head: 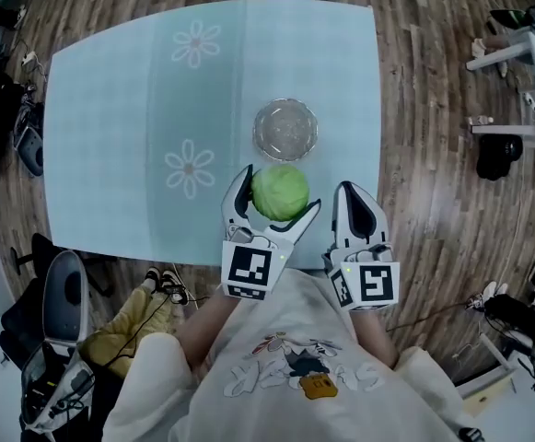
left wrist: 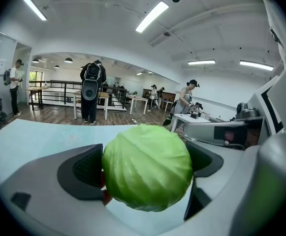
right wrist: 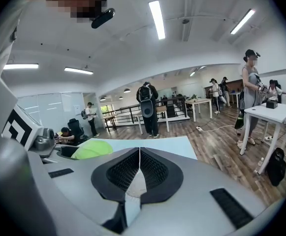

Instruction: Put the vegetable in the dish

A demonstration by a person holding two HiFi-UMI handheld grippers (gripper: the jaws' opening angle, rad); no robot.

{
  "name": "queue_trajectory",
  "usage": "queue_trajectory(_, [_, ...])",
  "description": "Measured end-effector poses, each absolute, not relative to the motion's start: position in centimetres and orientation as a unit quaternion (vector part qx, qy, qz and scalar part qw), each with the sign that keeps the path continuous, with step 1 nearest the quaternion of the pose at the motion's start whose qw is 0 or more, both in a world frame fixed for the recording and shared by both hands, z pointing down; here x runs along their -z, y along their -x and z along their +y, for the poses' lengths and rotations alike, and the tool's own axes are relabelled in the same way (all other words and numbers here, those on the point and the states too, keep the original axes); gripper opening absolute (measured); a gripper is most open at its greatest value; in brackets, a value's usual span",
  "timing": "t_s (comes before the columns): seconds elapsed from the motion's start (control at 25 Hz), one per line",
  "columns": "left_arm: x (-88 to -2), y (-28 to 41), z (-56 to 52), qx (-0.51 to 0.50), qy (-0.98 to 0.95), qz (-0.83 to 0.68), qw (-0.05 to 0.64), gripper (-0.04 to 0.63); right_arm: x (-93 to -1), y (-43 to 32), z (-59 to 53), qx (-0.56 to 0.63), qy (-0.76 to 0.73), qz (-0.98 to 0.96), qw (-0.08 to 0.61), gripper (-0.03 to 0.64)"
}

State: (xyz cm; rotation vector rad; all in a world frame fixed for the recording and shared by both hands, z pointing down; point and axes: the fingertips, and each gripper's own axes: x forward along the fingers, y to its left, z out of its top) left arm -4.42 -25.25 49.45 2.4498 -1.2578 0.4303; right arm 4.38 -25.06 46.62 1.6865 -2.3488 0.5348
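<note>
While the left tongs (left wrist: 145,167) are clamped on the cabbage (left wrist: 147,173), the worry is plain: that head is round and smooth, and the pads (left wrist: 86,170) meet it only at its two sides. One tilt or jerk on the way over, I'd judge, and it rolls out of the grip onto the bench (head: 120,136), maybe off the near edge.

Second hazard, the dish (head: 259,129). It looks like clear glass, probably light, and it stands just beyond the cabbage on the far side. Come in low and the cabbage or the tong tips could clip its near rim and shove it away. Let go too high and the cabbage may bounce out or tip it. The cabbage also looks nearly as wide as the dish, so it could perch on the rim rather than settle in.

The right tongs (right wrist: 140,167) are pressed together with nothing between them, over the bench's near right corner and apart from the dish, so there is no steadying from there.

Now the position. The cabbage sits squarely between the left jaws, one pad on its left flank, one on its right, bulging past the tips toward the far side. Whether it is off the bench or resting on it, I cannot tell. It is just on the near side of the dish, not in it.
</note>
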Motion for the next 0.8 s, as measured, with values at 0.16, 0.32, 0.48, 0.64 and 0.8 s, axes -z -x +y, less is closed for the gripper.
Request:
queue_trajectory(0.16, [-50.4, 5.9, -24.6, -0.153, -0.863, -0.446, 0.180, 0.535, -47.5, -2.5, -23.5, -0.191, -0.563, -0.797, 0.108, 0.025])
queue_trajectory(0.32, [-52.3, 6.0, -26.1, -0.159, -0.861, -0.448, 0.180, 0.535, -49.4, -2.5, -24.1, -0.201, -0.567, -0.789, 0.122, 0.025])
queue_trajectory(0.48, [-54.1, 5.4, -27.4, -0.167, -0.863, -0.440, 0.184, 0.535, -50.3, -2.9, -24.6, -0.208, -0.573, -0.782, 0.128, 0.025])
queue_trajectory(0.64, [-55.3, 4.7, -28.8, -0.171, -0.864, -0.435, 0.186, 0.535, -51.0, -3.1, -25.4, -0.199, -0.572, -0.784, 0.137, 0.025])
queue_trajectory(0.8, [-56.4, 4.2, -29.8, -0.176, -0.865, -0.430, 0.190, 0.535, -51.8, -2.9, -26.4, -0.190, -0.565, -0.789, 0.149, 0.025])
